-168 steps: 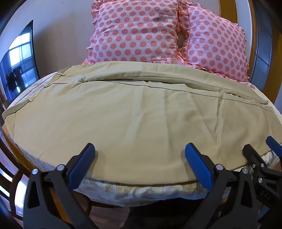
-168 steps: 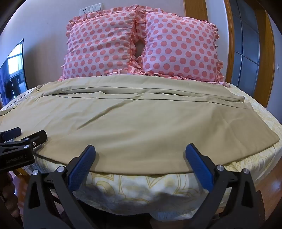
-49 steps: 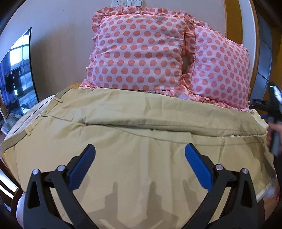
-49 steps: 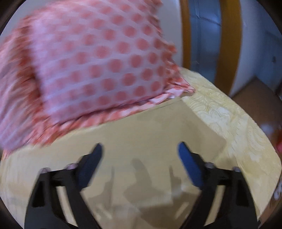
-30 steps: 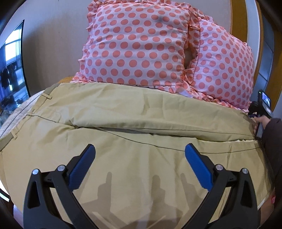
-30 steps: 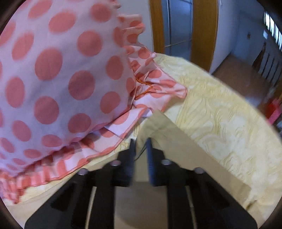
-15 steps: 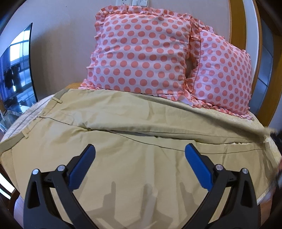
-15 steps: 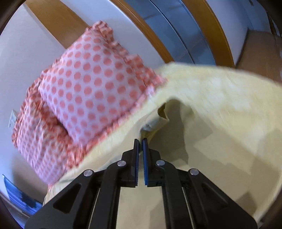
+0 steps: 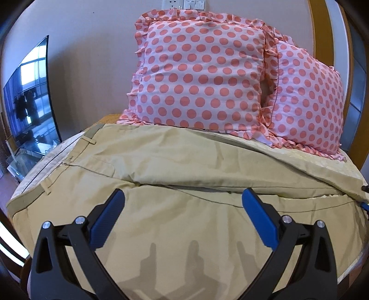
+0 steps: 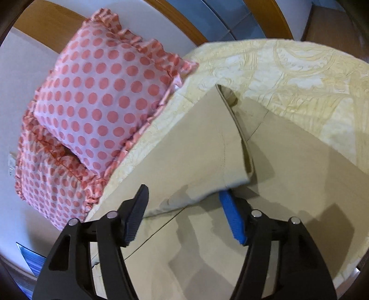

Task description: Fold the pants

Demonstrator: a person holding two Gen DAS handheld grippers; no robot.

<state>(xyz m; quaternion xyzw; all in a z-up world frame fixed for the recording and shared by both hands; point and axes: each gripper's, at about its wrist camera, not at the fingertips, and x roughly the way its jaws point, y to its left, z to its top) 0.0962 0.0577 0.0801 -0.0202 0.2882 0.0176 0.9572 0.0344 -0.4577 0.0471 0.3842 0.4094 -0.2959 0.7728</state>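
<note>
Tan pants [image 9: 184, 175] lie spread across the bed, waistband at the left, legs running right. The far leg [image 9: 253, 166] now lies slanted over the near one toward the right end. My left gripper [image 9: 182, 212] is open and empty above the near leg. In the right wrist view the far leg's hem [image 10: 207, 157] lies across the other leg, its corner resting between the fingers of my right gripper [image 10: 184, 207], which is open. The right gripper's tip also shows at the edge of the left wrist view [image 9: 364, 204].
Two pink polka-dot pillows [image 9: 198, 80] stand against the headboard behind the pants. The cream patterned bedspread [image 10: 299, 69] shows at the bed's right end. A TV screen [image 9: 30, 103] stands at the left. Wooden door frames [image 10: 175, 13] lie beyond.
My right gripper closed on the far leg's hem, pulled it away from the pillows over the near leg, and has now opened, letting it go. The left gripper stayed open and hovering.
</note>
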